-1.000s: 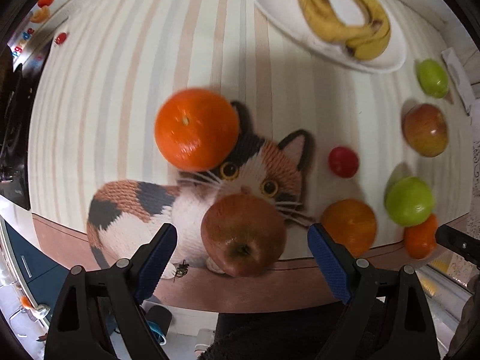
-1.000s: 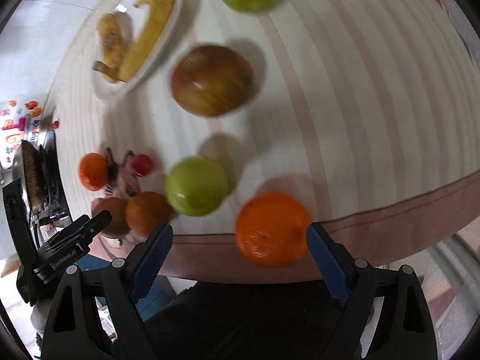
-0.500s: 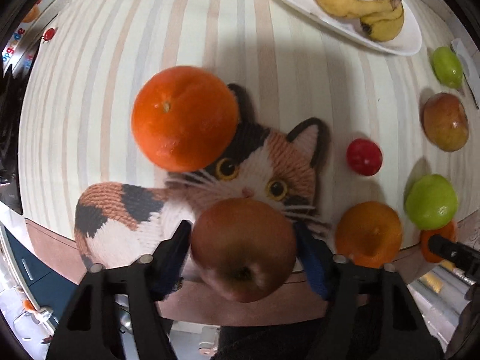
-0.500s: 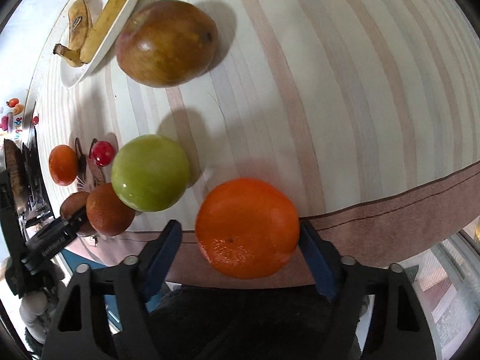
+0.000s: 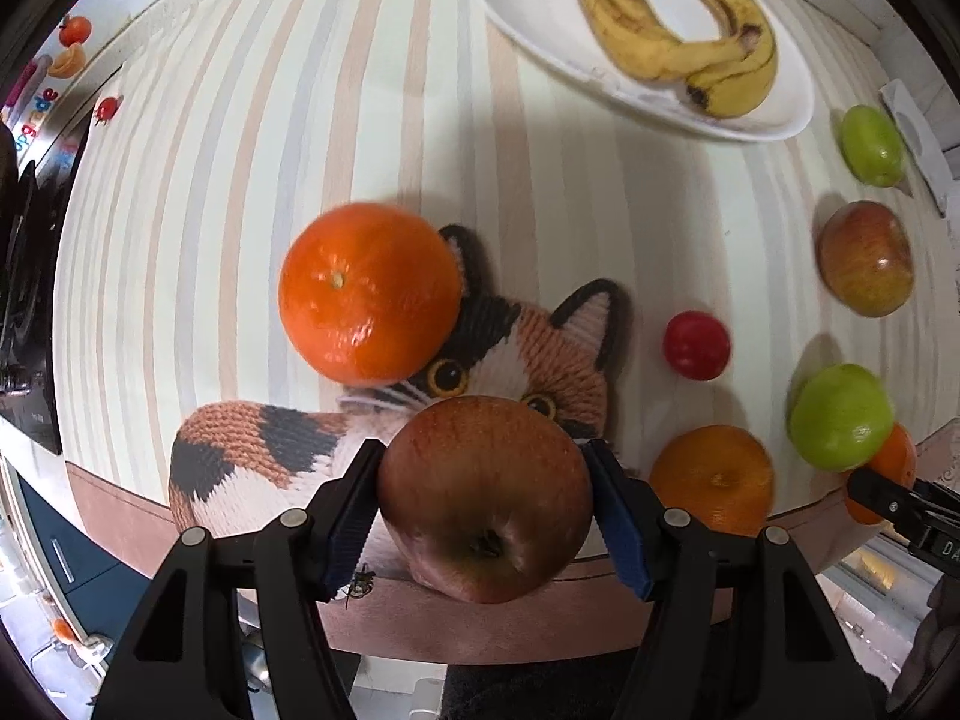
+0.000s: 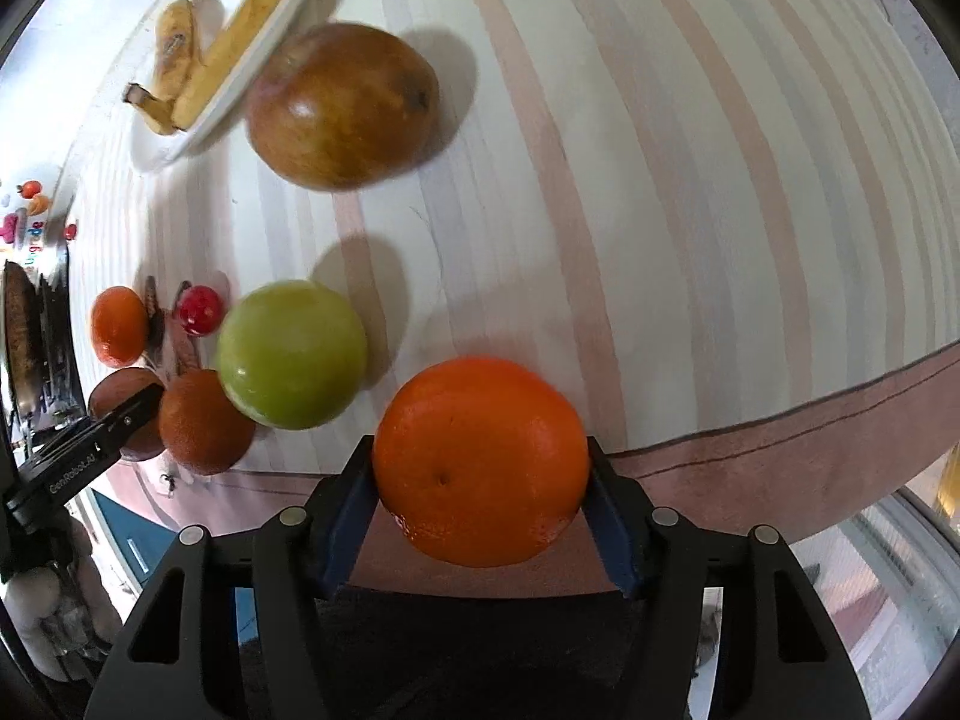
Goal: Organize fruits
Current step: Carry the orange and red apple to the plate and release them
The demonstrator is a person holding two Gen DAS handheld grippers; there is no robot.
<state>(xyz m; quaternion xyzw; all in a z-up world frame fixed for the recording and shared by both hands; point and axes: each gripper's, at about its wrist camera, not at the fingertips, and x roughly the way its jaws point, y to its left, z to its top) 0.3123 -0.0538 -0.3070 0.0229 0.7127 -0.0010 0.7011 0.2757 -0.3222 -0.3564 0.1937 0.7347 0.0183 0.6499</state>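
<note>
- Red-brown skin fills the left wrist view: the left hand-held gripper point(image 5: 486, 501) has its blue pads point(image 5: 618, 519) pressed on both flanks of the red apple point(image 5: 485, 498), jaws just closed in around it, about half open with the fruit between.
- That apple sits at the near edge of the worktop point(image 5: 372, 120), over the knitted cat mat point(image 5: 288, 444), with a big orange point(image 5: 369, 294) just beyond it on the cat's head.
- Its dimple with the dark stub faces up and toward the camera, so I judge its core axis runs roughly upright; the pads cross that axis at the widest girth, the sensible place.
- Handling call: firm, fairly heavy, waxy and smooth, so it may slip or bruise under a hard squeeze.
- Over on the right, the right hand-held gripper point(image 6: 480, 489) has also just closed, pads tight against the sides of the held orange point(image 6: 480, 462) at the worktop's front border.
- This orange's navel faces the camera; it is nearly round, with no real long axis.
- Dimpled peel should give better purchase than apple skin, with a little give under pressure.
- Around them: a green apple point(image 6: 292, 354) just beside, a brown-red apple point(image 6: 342, 105) farther off, and bananas point(image 5: 678, 24) on the white plate point(image 5: 522, 12), well apart.
- Neither fruit has clearly left the surface; I cannot tell.
</note>
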